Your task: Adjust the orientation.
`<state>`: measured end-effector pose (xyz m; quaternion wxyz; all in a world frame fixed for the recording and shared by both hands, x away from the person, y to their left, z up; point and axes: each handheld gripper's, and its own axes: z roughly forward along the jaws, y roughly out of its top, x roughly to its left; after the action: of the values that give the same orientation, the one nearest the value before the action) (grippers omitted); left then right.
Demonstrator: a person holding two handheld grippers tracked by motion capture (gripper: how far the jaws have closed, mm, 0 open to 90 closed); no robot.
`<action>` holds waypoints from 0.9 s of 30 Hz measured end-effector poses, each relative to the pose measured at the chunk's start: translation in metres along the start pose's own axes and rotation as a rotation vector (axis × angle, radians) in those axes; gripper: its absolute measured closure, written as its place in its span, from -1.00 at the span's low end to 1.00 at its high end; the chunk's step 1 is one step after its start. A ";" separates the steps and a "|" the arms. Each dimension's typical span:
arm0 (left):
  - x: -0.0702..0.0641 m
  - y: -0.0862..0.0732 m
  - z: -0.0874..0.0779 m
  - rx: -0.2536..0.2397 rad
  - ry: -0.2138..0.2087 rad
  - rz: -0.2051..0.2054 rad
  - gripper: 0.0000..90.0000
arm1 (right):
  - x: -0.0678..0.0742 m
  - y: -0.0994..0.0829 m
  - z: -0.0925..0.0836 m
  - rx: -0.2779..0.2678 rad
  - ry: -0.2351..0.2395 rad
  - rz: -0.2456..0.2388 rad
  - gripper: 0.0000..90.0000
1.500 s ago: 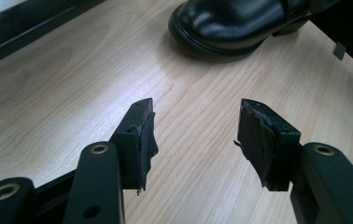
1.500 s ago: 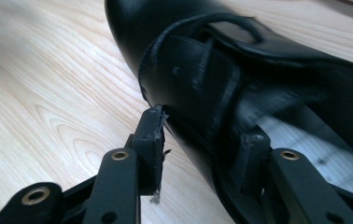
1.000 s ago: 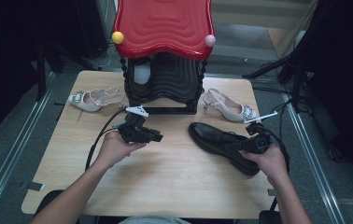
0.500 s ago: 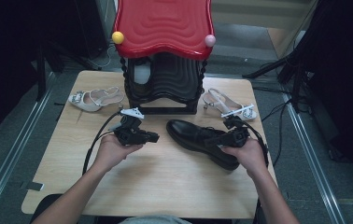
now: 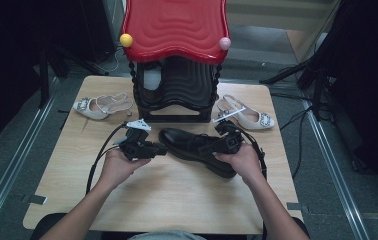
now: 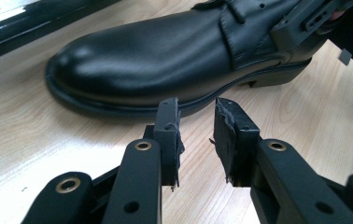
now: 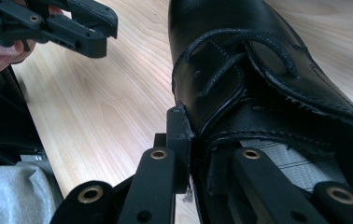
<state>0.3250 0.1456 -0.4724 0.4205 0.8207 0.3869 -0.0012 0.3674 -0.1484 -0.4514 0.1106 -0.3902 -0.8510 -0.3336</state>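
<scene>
We saw the black shoe (image 5: pixel 197 148) lying on its sole on the counter (image 5: pixel 177 195), in front of the red-topped black rack (image 5: pixel 176 60). Our right claw (image 5: pixel 216 144) was clamped on the shoe's collar, one pad inside the opening and one outside. Our left claw (image 6: pixel 197 135) stood just beside the toe, pads slightly apart and having just been opening, nothing between them.

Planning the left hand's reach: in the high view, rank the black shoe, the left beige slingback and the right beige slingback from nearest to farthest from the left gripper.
1. black shoe, just right of the left gripper.
2. left beige slingback, back left.
3. right beige slingback, far right, past the shoe.
</scene>
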 end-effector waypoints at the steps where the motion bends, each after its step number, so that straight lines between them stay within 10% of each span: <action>1: 0.000 -0.001 0.000 0.004 0.002 0.001 0.57 | 0.001 0.001 0.003 0.002 -0.001 -0.003 0.87; 18: 0.002 -0.007 0.008 0.007 0.013 0.003 0.45 | 0.003 -0.006 0.021 -0.007 0.000 -0.017 0.81; 27: 0.001 -0.007 0.005 -0.002 0.006 0.006 0.73 | -0.001 -0.008 -0.013 -0.049 -0.018 0.003 0.63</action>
<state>0.3228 0.1453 -0.4810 0.4202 0.8213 0.3859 0.0029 0.3612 -0.1614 -0.4464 0.0937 -0.3970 -0.8429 -0.3508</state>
